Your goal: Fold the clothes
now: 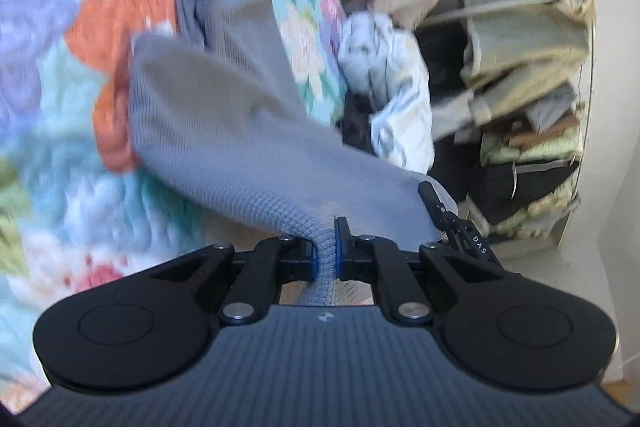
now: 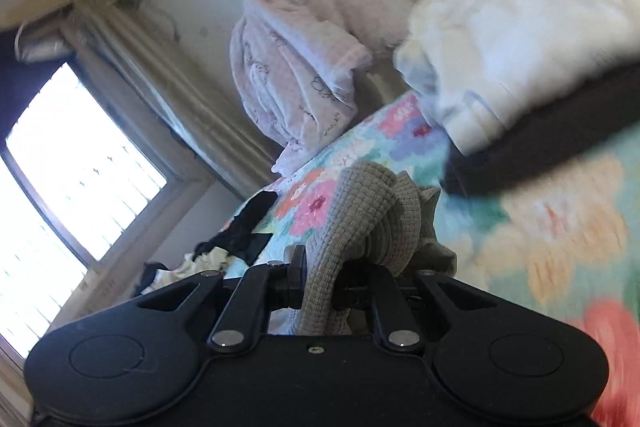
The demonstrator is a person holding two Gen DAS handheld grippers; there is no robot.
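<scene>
A grey waffle-knit garment (image 1: 224,115) stretches from the flowered bedspread (image 1: 60,47) up into my left gripper (image 1: 325,247), which is shut on a bunched edge of it between blue pads. The tip of the other gripper (image 1: 436,205) shows at the cloth's right edge. In the right wrist view the same grey knit (image 2: 372,211) is gathered in thick folds, and my right gripper (image 2: 320,287) is shut on it above the flowered bedspread (image 2: 540,227). The cloth hides the right gripper's fingertips.
A crumpled pale blue cloth (image 1: 388,79) and a dark garment lie at the bed's edge, beside a rack stacked with folded clothes (image 1: 520,107). A pink quilt (image 2: 304,47), white folded clothes (image 2: 512,39) on a dark item, black clothing (image 2: 248,231) and a bright window (image 2: 60,187) surround the bed.
</scene>
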